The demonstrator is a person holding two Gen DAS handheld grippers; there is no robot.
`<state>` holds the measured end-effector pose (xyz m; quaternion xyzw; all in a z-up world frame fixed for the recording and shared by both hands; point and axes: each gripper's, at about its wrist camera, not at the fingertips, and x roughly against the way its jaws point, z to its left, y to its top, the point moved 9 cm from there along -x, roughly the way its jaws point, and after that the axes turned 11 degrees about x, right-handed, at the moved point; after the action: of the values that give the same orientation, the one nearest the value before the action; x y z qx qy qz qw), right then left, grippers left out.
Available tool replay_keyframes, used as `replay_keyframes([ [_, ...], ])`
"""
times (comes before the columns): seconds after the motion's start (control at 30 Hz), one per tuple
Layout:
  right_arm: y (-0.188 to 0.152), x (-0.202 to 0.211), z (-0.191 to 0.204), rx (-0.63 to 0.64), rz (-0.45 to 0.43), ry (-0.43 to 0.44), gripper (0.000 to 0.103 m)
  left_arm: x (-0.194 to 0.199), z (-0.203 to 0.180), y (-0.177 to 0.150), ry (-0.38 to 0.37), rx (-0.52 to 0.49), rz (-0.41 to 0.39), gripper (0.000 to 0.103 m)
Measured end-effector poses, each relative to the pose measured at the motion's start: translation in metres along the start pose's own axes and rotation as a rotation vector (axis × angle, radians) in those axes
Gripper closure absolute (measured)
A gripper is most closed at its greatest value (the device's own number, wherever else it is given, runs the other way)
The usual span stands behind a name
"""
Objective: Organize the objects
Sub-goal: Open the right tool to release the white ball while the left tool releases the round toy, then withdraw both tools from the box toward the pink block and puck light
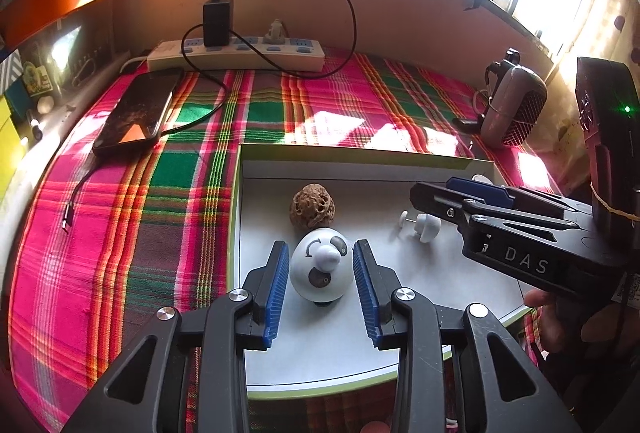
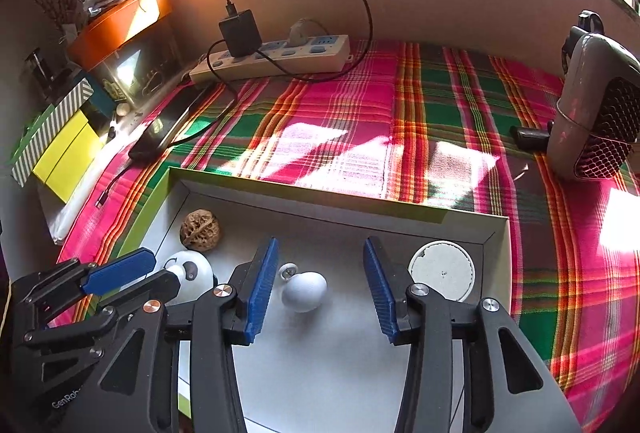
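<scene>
White dome (image 1: 320, 269) sits between the wide-open left gripper (image 1: 321, 287) pads, untouched. Right gripper (image 2: 320, 287), also wide open, frames a knob (image 2: 304, 291) in the tray (image 2: 320, 209).

Left gripper (image 1: 321, 285) and right gripper (image 2: 320, 287) spread.

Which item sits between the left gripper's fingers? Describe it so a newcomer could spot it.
Find the shallow white box on the plaid cloth. Near its left wall, just in front of the brown walnut, stands a white dome. Unlike the plain white knob nearby, it has a central nub and dark arrow markings.
</scene>
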<state>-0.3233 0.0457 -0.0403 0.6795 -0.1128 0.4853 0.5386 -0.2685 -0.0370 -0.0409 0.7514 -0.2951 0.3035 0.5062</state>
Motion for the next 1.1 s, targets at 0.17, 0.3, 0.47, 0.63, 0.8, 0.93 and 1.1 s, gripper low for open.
replay_keyframes([
  [0.17,-0.002,0.013,0.003,0.012,-0.016,-0.012,0.057,0.014,-0.002,-0.003,-0.009,-0.007,-0.02,0.072],
  [0.3,-0.007,0.026,0.003,0.006,-0.033,-0.024,0.057,0.025,-0.002,-0.006,-0.014,-0.012,-0.029,0.072],
  [0.47,-0.016,0.044,-0.001,-0.015,-0.052,-0.041,0.057,0.039,0.0,-0.014,-0.02,-0.005,-0.041,0.071],
  [0.63,-0.025,0.066,-0.003,-0.022,-0.074,-0.063,0.057,0.052,0.003,-0.025,-0.023,0.001,-0.046,0.071],
  [0.8,-0.038,0.088,-0.002,-0.006,-0.095,-0.102,0.057,0.064,0.004,-0.037,-0.026,-0.012,-0.051,0.071],
  [0.93,-0.051,0.1,-0.003,-0.016,-0.106,-0.117,0.057,0.071,0.005,-0.045,-0.032,-0.011,-0.05,0.071],
  [1.1,-0.067,0.112,-0.005,-0.036,-0.114,-0.132,0.057,0.075,0.005,-0.058,-0.048,-0.01,-0.039,0.071],
])
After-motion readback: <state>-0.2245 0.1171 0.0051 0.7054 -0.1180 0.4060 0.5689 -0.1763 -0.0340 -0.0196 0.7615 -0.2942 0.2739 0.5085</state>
